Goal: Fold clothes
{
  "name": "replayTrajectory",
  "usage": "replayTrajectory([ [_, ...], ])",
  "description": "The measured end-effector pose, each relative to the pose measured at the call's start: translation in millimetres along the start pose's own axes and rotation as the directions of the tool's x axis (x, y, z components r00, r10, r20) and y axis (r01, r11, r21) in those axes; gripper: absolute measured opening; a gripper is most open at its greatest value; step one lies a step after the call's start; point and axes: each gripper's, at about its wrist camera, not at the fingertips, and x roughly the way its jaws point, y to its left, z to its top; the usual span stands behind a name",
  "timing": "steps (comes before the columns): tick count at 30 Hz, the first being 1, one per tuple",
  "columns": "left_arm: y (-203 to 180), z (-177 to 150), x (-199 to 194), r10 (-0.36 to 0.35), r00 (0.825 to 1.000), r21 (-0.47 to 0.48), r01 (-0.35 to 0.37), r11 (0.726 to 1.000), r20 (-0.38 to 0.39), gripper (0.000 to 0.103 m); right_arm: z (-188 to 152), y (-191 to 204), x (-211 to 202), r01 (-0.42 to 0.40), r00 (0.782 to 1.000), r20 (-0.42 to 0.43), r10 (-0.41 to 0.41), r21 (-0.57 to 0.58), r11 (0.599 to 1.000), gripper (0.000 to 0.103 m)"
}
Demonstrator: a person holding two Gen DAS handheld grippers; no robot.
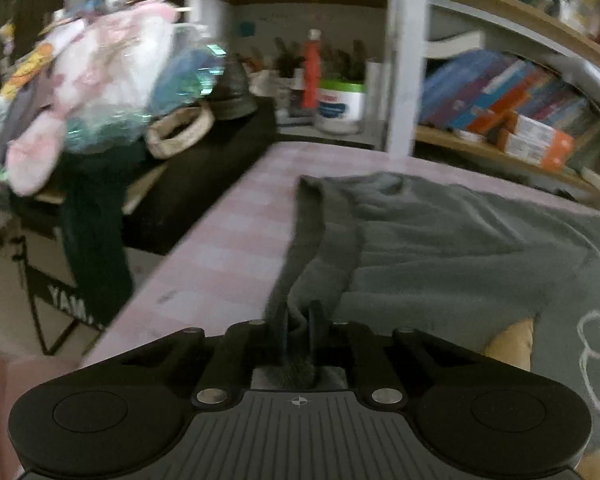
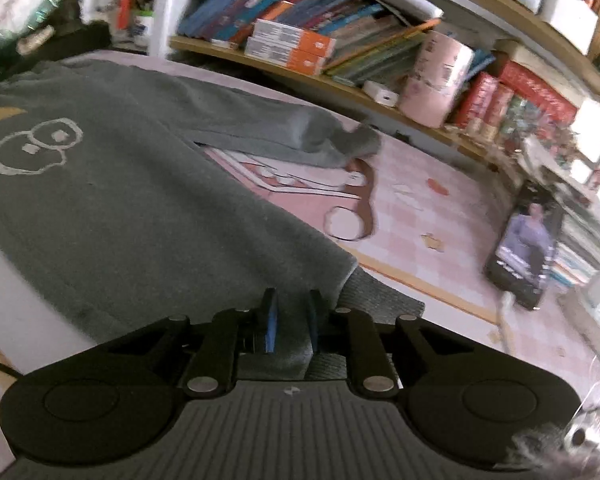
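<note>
A grey sweatshirt (image 1: 440, 240) with a white cartoon outline (image 2: 36, 148) lies spread on a pink checked surface (image 1: 228, 240). In the left wrist view my left gripper (image 1: 300, 314) is shut on a bunched fold of its left sleeve (image 1: 312, 236), which runs away from the jaws toward the far edge. In the right wrist view my right gripper (image 2: 293, 300) is shut on the sweatshirt's lower edge, next to the ribbed hem (image 2: 380, 300). The other sleeve (image 2: 300, 132) lies stretched out to the right, its cuff crumpled on the pink surface (image 2: 420, 200).
Shelves of books (image 2: 320, 20) run along the far side. A pink roll (image 2: 436, 80) and a phone showing a video (image 2: 528, 252) stand at the right. To the left, a heap of clothes (image 1: 100, 80) and a woven basket (image 1: 180, 132) sit on dark furniture beyond the surface's edge.
</note>
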Motion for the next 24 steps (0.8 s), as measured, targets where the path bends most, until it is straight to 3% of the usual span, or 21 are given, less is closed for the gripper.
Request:
replayTrajectory([
  [4, 3.0, 0.5, -2.2, 0.04, 0.999, 0.006, -0.04, 0.999, 0.01, 0.01, 0.1, 7.5, -4.5, -0.08, 0.997, 0.014, 0.08, -0.014, 0.997, 0.018],
  [7, -3.7, 6.6, -23.3, 0.054, 0.994, 0.014, -0.055, 0.998, 0.095, 0.014, 2.1, -1.4, -5.8, -0.118, 0.993, 0.025, 0.118, 0.024, 0.993, 0.026],
  [10, -13.3, 19.5, -53.0, -0.053, 0.974, -0.013, 0.057, 0.998, 0.219, 0.014, 11.6, -11.5, -14.5, -0.163, 0.983, 0.09, 0.157, 0.059, 0.985, 0.038],
  [13, -37.2, 28.1, -58.5, -0.161, 0.958, 0.056, 0.152, 0.987, 0.236, 0.014, 37.4, -22.8, -11.5, -0.177, 0.975, 0.154, 0.161, 0.094, 0.98, 0.038],
  [18, -86.9, 21.1, -23.7, -0.244, 0.964, 0.201, 0.22, 0.955, 0.106, 0.014, 96.7, -35.8, 40.8, -0.11, 0.984, 0.156, 0.091, 0.118, 0.987, 0.038],
  [20, -97.8, 13.2, -10.3, -0.266, 0.963, 0.218, 0.25, 0.944, 0.047, 0.015, 119.9, -33.7, 65.9, -0.109, 0.985, 0.145, 0.093, 0.111, 0.988, 0.034],
  [22, -103.2, 8.1, 0.9, -0.269, 0.963, 0.225, 0.262, 0.939, 0.003, 0.016, 137.7, -27.1, 88.3, -0.098, 0.988, 0.13, 0.088, 0.075, 0.992, 0.019],
  [24, -104.2, 4.3, 8.6, -0.259, 0.966, 0.233, 0.257, 0.938, -0.025, 0.018, 152.5, -21.0, 113.3, -0.104, 0.991, 0.088, 0.099, 0.048, 0.993, 0.017],
])
